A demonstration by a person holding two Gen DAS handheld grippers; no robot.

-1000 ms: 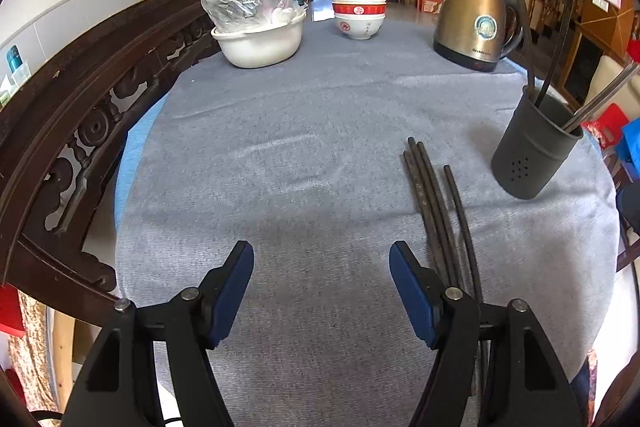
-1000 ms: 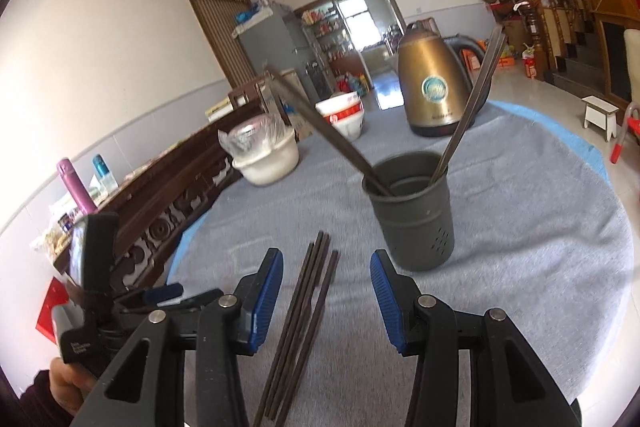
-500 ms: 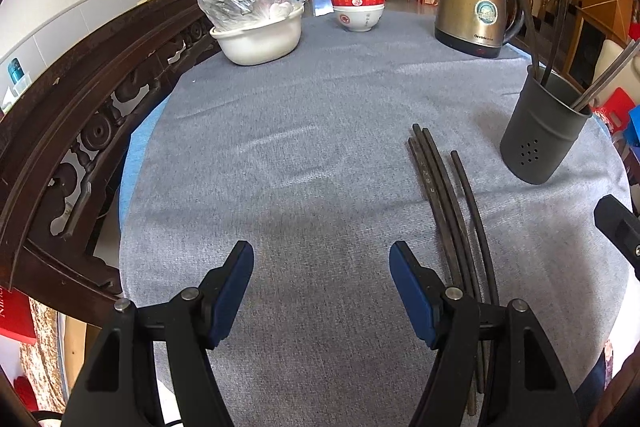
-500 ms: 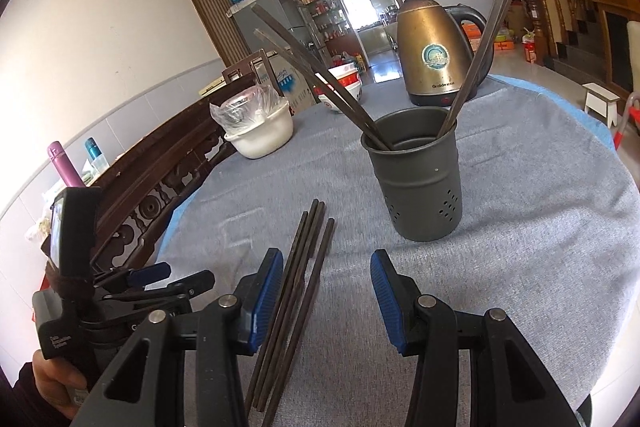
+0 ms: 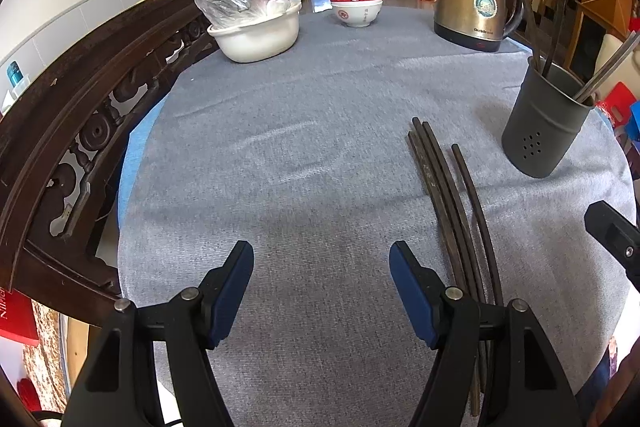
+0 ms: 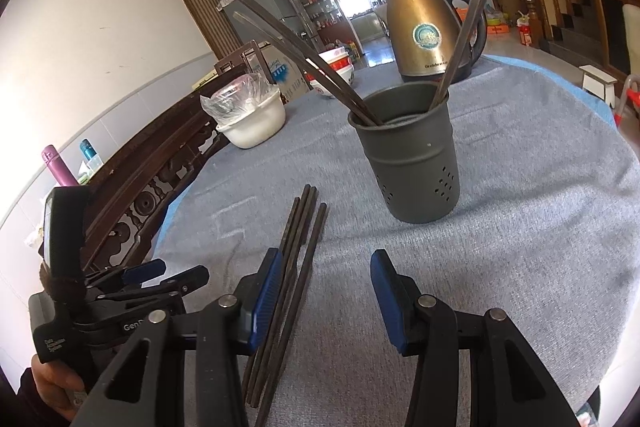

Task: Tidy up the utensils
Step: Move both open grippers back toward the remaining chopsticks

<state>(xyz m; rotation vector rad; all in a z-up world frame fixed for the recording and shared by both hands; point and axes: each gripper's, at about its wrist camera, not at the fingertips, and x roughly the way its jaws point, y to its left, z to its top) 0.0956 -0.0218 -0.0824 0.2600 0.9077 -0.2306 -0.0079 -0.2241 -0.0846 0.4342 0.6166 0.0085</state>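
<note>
Grey tablecloth [image 5: 304,155] bears chopsticks [image 6: 298,247] beside spread right tongs [image 6: 322,301]; left tongs [image 5: 322,293] spread.

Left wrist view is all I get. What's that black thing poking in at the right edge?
Observer: The right gripper, open and empty.
Operator: Is it near those loose chopsticks?
Observer: Yes. All four chopsticks lie below the gap between its fingers, closest to the left one.
Operator: And who carries my camera?
Observer: A hand grips the handle of the left gripper.
</note>
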